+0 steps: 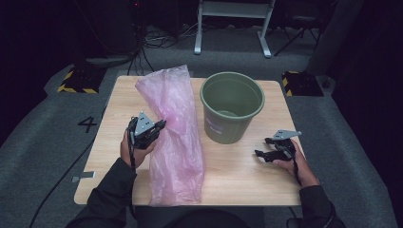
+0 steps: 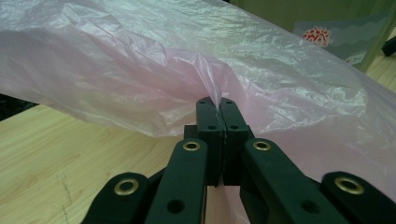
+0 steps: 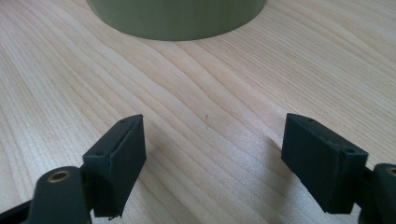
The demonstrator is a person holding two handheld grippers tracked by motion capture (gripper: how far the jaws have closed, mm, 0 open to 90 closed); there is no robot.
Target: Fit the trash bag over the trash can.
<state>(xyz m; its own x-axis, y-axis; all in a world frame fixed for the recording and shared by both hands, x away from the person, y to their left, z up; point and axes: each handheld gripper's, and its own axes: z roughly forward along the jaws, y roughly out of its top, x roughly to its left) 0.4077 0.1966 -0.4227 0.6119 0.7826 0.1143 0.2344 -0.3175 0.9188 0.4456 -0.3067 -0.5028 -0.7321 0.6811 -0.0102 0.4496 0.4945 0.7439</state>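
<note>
A long pink plastic bag (image 1: pixel 176 133) lies lengthwise down the left half of the wooden table (image 1: pixel 242 175), with its middle pulled up. My left gripper (image 1: pixel 161 126) is shut on the bag's left edge. In the left gripper view a pinched fold of the pink film (image 2: pixel 233 70) rises from between the closed pads, where my left gripper (image 2: pixel 217 103) holds it. An olive-green bucket (image 1: pixel 232 107) stands upright right of the bag. My right gripper (image 1: pixel 262 147) rests on the table right of the bucket, open, nothing between its pads (image 3: pixel 212 149). The bucket's base (image 3: pixel 177 18) lies just ahead of it.
Bare table lies between the bucket and the front edge. Off the table's far corners sit two yellow-and-black striped blocks (image 1: pixel 78 80) on the grey floor. A white metal frame (image 1: pixel 233 23) stands farther back, with cables on the floor beside it.
</note>
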